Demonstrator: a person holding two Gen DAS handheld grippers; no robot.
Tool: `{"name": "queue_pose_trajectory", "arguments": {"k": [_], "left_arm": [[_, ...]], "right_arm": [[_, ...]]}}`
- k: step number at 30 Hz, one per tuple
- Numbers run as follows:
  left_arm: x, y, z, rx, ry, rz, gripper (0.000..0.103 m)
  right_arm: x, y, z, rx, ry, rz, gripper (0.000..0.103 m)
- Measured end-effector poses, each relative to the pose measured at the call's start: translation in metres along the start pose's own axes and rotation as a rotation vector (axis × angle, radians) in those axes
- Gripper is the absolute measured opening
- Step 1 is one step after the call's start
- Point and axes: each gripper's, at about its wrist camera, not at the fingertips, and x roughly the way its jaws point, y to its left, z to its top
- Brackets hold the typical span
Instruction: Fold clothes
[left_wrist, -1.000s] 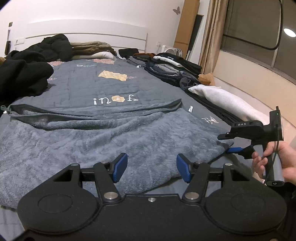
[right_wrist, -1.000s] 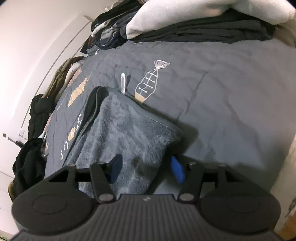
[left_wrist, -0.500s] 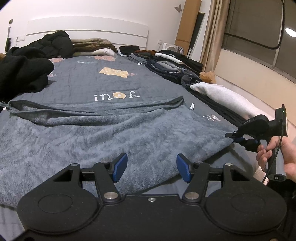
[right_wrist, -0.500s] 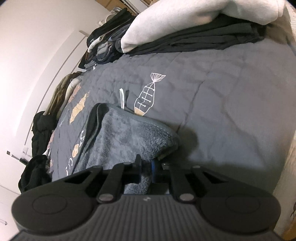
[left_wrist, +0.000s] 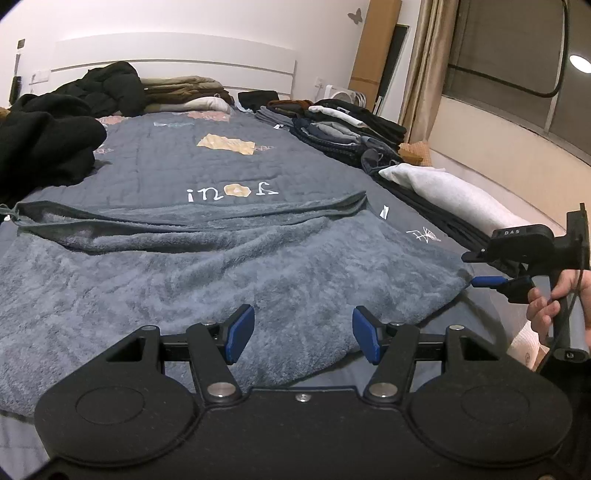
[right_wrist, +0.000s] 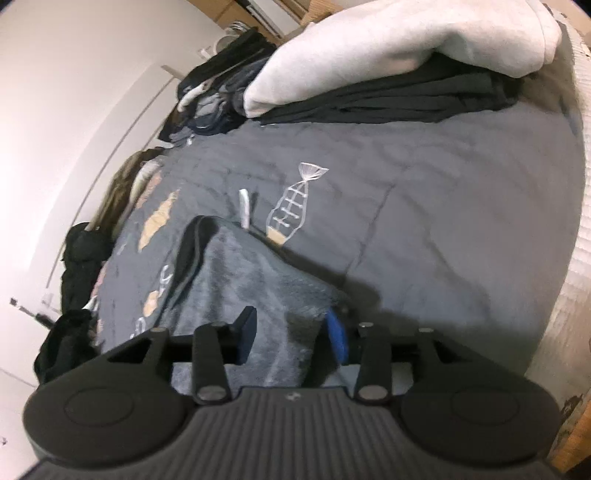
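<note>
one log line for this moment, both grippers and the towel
left gripper: open, over towel | right gripper: jaws opening, towel corner between them | towel: flat on bed, far edge folded

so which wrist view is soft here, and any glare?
Right wrist view is motion-smeared: the fish embroidery and folded clothes stack are soft. Left wrist view is sharp, with fisheye bending and one ceiling lamp reflection in the window.
</note>
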Motion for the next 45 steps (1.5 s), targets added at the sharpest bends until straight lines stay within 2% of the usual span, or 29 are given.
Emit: {"name": "queue_pose_trajectory", "arguments": {"k": [12, 18, 24, 35, 39, 45], "left_arm": [[-0.002, 0.003, 0.0, -0.024, 0.007, -0.008, 0.058], [-0.004, 0.006, -0.004, -0.018, 0.018, 0.008, 0.058], [-0.011, 0.017, -0.01, -0.033, 0.019, 0.052, 0.058], [-0.022, 0.037, -0.011, -0.087, -0.009, 0.147, 0.061], [-0.018, 0.041, -0.01, -0.101, 0.004, 0.181, 0.061], [-0.019, 0.051, -0.004, -0.128, -0.015, 0.201, 0.061]], "right_arm": [[-0.012, 0.015, -0.012, -0.09, -0.027, -0.023, 0.043], [-0.017, 0.03, -0.021, -0.192, -0.055, -0.027, 0.043], [-0.014, 0.057, -0.039, -0.351, -0.049, 0.006, 0.043], [-0.006, 0.097, -0.067, -0.533, -0.034, 0.026, 0.043], [-0.001, 0.114, -0.081, -0.603, -0.03, 0.042, 0.043], [0.011, 0.149, -0.089, -0.688, -0.027, 0.089, 0.043]]}}
